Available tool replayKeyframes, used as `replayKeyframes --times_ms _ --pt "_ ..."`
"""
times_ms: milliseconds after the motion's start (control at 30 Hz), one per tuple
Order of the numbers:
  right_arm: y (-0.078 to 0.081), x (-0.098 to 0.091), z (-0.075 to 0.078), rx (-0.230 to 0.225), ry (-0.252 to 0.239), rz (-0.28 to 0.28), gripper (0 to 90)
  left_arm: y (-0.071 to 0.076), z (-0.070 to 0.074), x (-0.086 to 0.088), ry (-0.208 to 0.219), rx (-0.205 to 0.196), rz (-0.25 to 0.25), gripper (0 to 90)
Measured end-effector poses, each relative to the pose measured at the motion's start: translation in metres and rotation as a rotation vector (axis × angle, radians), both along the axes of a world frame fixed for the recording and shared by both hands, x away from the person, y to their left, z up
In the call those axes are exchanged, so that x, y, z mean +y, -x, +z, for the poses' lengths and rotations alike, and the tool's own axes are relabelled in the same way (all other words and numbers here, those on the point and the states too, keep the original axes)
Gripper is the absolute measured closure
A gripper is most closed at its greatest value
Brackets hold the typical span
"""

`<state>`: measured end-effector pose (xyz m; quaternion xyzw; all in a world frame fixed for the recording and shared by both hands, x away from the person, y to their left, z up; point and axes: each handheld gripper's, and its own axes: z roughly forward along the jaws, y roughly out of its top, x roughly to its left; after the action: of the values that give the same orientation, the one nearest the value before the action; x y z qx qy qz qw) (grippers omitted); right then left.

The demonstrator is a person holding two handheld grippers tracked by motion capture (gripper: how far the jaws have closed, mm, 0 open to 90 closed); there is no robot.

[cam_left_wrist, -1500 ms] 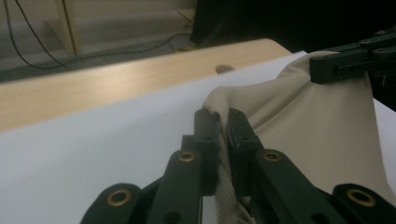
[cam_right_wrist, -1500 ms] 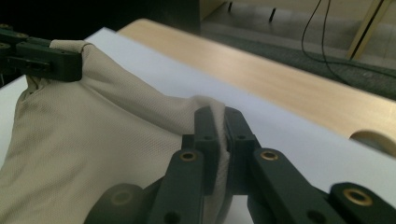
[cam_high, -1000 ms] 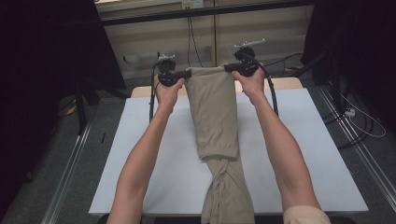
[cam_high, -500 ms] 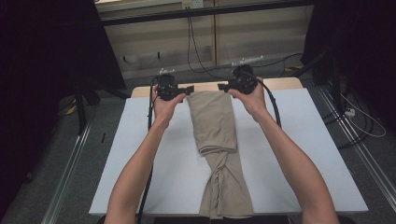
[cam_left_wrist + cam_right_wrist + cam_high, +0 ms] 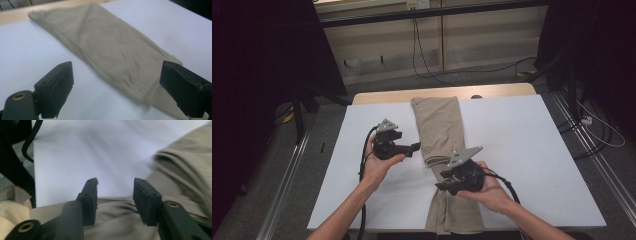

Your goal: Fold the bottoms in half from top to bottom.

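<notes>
Tan trousers (image 5: 441, 125) lie folded lengthwise down the middle of the white table (image 5: 522, 150), their near end hanging over the front edge. My left gripper (image 5: 416, 147) hovers just left of the fold and points at it. Its jaws have just been opening and stand wide, with nothing between them; the left gripper view (image 5: 116, 66) looks past them at the trousers (image 5: 105, 42). My right gripper (image 5: 441, 186) hangs low over the narrower near part of the cloth and points left. Its jaws (image 5: 116, 181) have just been closing a little but stay apart above the trousers (image 5: 180, 170), gripping nothing.
A wooden strip (image 5: 377, 97) runs along the table's far edge. Black cables (image 5: 422, 55) lie on the floor beyond it, and metal rails (image 5: 287, 185) run along the floor on both sides. Bare white tabletop spreads left and right of the trousers.
Both grippers let go of the trousers' far end and came back toward the near side of the table, dropping lower. The folded cloth now lies flat.
</notes>
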<state>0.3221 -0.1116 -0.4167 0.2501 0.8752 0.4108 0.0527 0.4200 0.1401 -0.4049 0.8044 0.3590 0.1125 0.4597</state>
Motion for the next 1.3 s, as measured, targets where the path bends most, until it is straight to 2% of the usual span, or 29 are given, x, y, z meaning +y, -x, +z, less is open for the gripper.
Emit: replayKeyframes --times_ms 67,100,167,233,300,400,433,467,533,600,633,667,767,833,900,1033,1067,1167,1233,1300 --pt "0.004 0.012 -0.004 0.023 -0.002 0.05 50.8 0.009 -0.005 0.003 0.005 -0.018 -0.006 12.4" --pt "0.006 0.018 -0.007 0.018 0.011 0.069 49.3 0.011 -0.007 0.003 0.0 -0.015 -0.021 12.8" --pt "0.008 0.028 -0.013 0.016 0.027 0.112 45.6 0.012 -0.014 0.004 -0.007 -0.02 -0.018 12.7" --pt "0.01 0.035 -0.018 -0.001 0.059 0.132 42.3 0.009 -0.02 0.003 -0.012 0.02 -0.021 12.8" --pt "0.009 0.038 -0.024 0.018 0.068 0.159 40.2 0.008 -0.024 0.003 -0.011 0.043 -0.016 12.8" --pt "0.014 0.041 -0.033 0.012 0.131 0.204 39.2 0.007 -0.025 0.004 -0.008 0.043 -0.017 13.0" --pt "0.017 0.041 -0.034 -0.017 0.137 0.21 40.8 0.007 -0.025 0.005 -0.009 0.042 -0.015 13.1" --pt "0.018 0.04 -0.033 -0.021 0.143 0.208 47.0 0.006 -0.025 0.005 -0.011 0.044 -0.011 13.1" --pt "0.021 0.039 -0.03 -0.006 0.147 0.224 75.0 0.005 -0.026 0.006 -0.009 0.046 -0.002 14.0" --pt "0.023 0.038 -0.03 0.029 0.135 0.23 90.0 0.004 -0.026 0.007 -0.007 0.051 -0.002 14.0" --pt "0.022 0.039 -0.029 0.041 0.132 0.22 90.0 0.004 -0.026 0.007 -0.007 0.049 0.0 14.2" --pt "0.022 0.039 -0.028 0.034 0.134 0.213 90.0 0.003 -0.026 0.007 -0.001 0.047 0.007 14.6" --pt "0.017 0.037 -0.016 0.024 0.042 0.167 90.0 0.002 -0.026 0.009 0.009 0.044 0.028 15.2" --pt "0.009 0.031 0.003 -0.023 -0.022 0.105 90.0 0.0 -0.025 0.012 0.019 0.043 0.044 15.4" --pt "0.0 0.025 0.018 -0.051 -0.077 0.051 90.0 -0.002 -0.026 0.014 0.024 0.041 0.064 16.0" --pt "-0.027 0.009 0.05 -0.132 -0.163 -0.064 90.0 -0.005 -0.027 0.019 0.024 0.057 0.093 16.4" --pt "-0.033 0.005 0.055 -0.138 -0.174 -0.08 90.0 -0.006 -0.028 0.02 0.022 0.058 0.095 16.4" --pt "-0.059 -0.008 0.073 -0.167 -0.233 -0.178 90.0 -0.007 -0.029 0.021 0.029 0.062 0.106 17.0" --pt "-0.075 -0.014 0.083 -0.187 -0.247 -0.229 90.0 -0.007 -0.029 0.02 0.024 0.064 0.101 17.0" --pt "-0.088 -0.019 0.09 -0.188 -0.277 -0.267 90.0 -0.006 -0.029 0.019 0.018 0.063 0.091 17.4"
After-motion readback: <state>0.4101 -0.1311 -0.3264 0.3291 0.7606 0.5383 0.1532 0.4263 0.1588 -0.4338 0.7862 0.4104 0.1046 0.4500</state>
